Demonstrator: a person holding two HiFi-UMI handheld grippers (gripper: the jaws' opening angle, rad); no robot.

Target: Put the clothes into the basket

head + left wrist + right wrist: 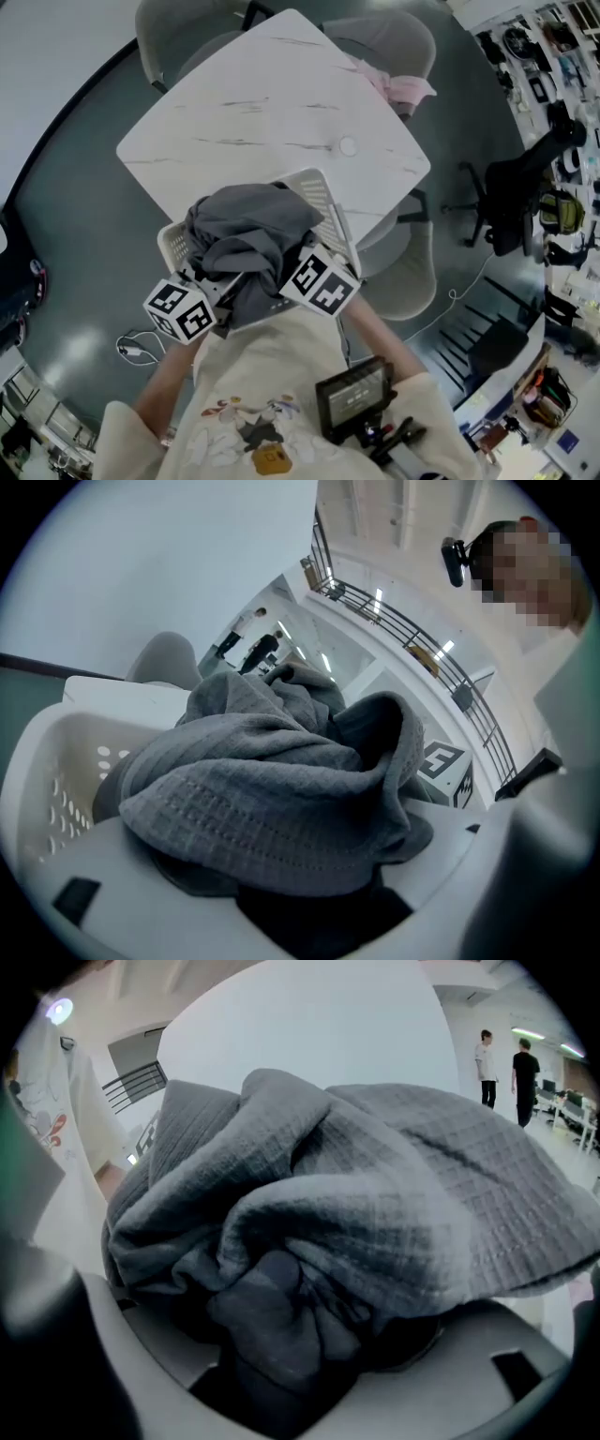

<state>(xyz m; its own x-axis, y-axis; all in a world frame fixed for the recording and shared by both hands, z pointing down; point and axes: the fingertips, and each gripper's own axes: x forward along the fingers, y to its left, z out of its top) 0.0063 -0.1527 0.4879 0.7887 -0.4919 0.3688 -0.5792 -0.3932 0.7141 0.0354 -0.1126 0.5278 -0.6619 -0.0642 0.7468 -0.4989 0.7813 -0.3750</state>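
Grey clothes (248, 230) heaped in white basket (325, 194) on table (272, 103), 6 o'clock corner; surface open toward 12 o'clock; left gripper (309, 902), right gripper (281, 1372) each clamped on clothes.

The left gripper (223, 292), a pale two-jaw tool bearing a black-and-white marker cube (180, 311), was held low and close in front of the torso, pointing forward and slightly inward. Its jaws were closed on a fold of the grey waffle-textured garment (281, 789), which filled the space between them. The right gripper (284, 279) sat just beside the left, angled inward toward it. Its jaws were likewise clamped on bunched folds of the same garment. The bare left forearm (161, 386) and bare right forearm (386, 339) ran back from the grippers to bent elbows, with cream sleeves above them.
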